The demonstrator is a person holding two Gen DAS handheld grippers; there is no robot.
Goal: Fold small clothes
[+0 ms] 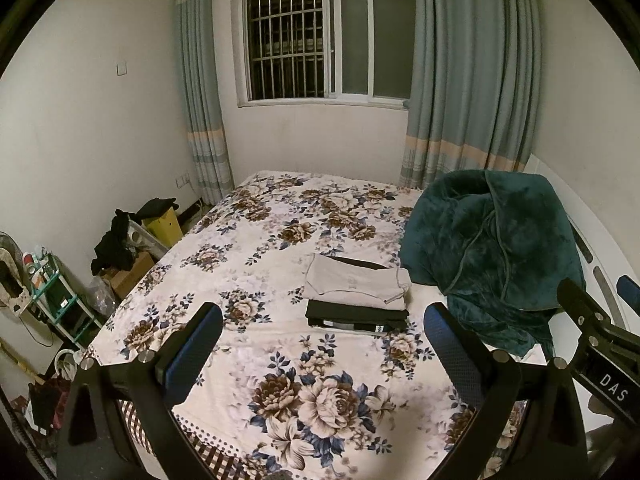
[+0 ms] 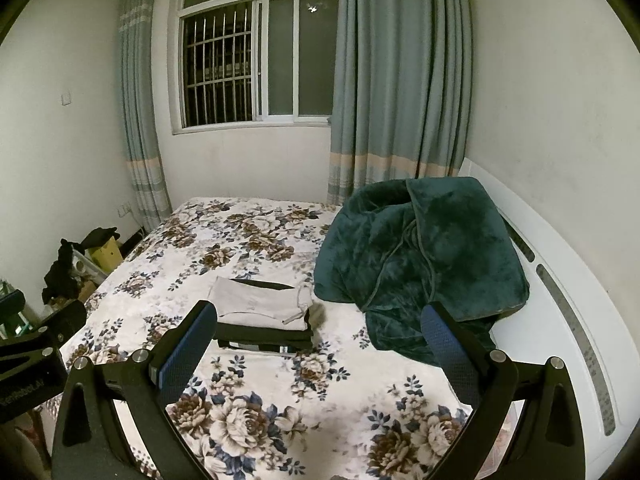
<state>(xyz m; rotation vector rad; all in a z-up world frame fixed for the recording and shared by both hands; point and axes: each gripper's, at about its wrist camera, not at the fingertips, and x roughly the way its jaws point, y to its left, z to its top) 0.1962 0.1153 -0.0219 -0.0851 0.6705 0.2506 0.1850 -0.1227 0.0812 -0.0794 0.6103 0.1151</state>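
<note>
A folded beige garment [image 1: 354, 283] lies on top of a stack of folded dark clothes [image 1: 356, 317] in the middle of the floral bed [image 1: 256, 240]. The same beige garment [image 2: 260, 302] and the dark stack [image 2: 264, 338] show in the right wrist view. My left gripper [image 1: 322, 320] is open and empty, held above the bed's near part, short of the stack. My right gripper [image 2: 320, 320] is open and empty, also short of the stack. The right gripper's body shows at the right edge of the left view [image 1: 600, 344].
A dark green plush blanket [image 1: 492, 248] is heaped on the bed's right side, next to the stack. A white headboard [image 2: 568, 320] runs along the right. Boxes, dark clothes and a small shelf [image 1: 52, 292] crowd the floor on the left. The window [image 1: 320, 40] and curtains are behind.
</note>
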